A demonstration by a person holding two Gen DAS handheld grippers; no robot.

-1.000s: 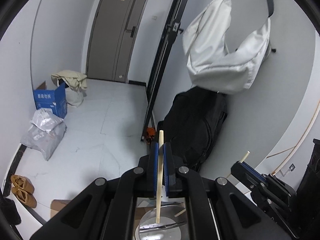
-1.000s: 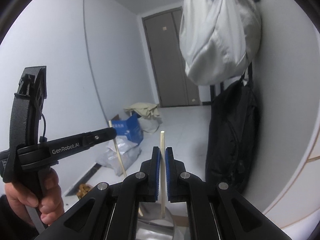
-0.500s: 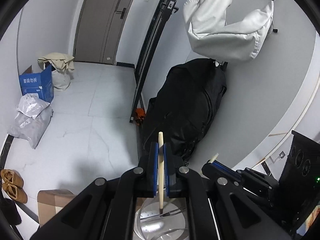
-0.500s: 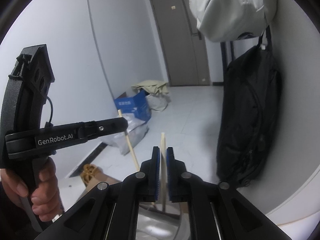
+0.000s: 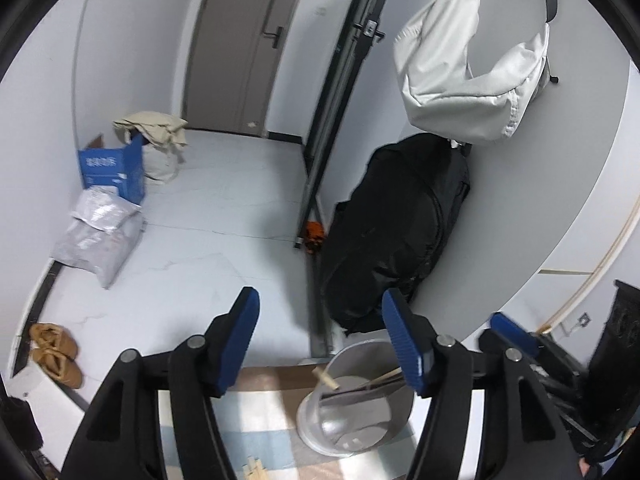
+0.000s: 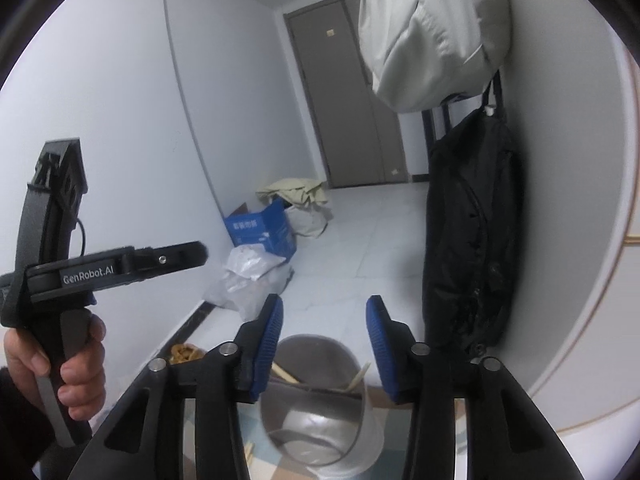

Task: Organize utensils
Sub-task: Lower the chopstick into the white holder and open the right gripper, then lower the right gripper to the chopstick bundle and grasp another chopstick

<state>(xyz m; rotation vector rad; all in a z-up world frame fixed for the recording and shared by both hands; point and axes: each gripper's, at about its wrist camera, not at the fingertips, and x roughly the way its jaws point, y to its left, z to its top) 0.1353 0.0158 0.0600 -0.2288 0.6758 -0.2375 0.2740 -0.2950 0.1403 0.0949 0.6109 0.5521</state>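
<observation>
Home entryway: door (image 5: 240, 40), slippers (image 5: 54, 354)

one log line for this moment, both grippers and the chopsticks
left gripper: opening, nothing between jaws | right gripper: opening, nothing between jaws | chopsticks: in metal cup | cup: on mat

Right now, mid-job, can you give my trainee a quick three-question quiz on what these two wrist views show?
1. True or false: a chopstick is clamped between the left gripper's fingers.
2. Where do the chopsticks lie? A) on the floor B) in the metal cup C) in the blue box
3. In one word, what lies between the right gripper's fingers?

Key: 1 false; both grippers' fingers are opening with nothing between them. 2 B; they lean inside the cup. 3 nothing.
</observation>
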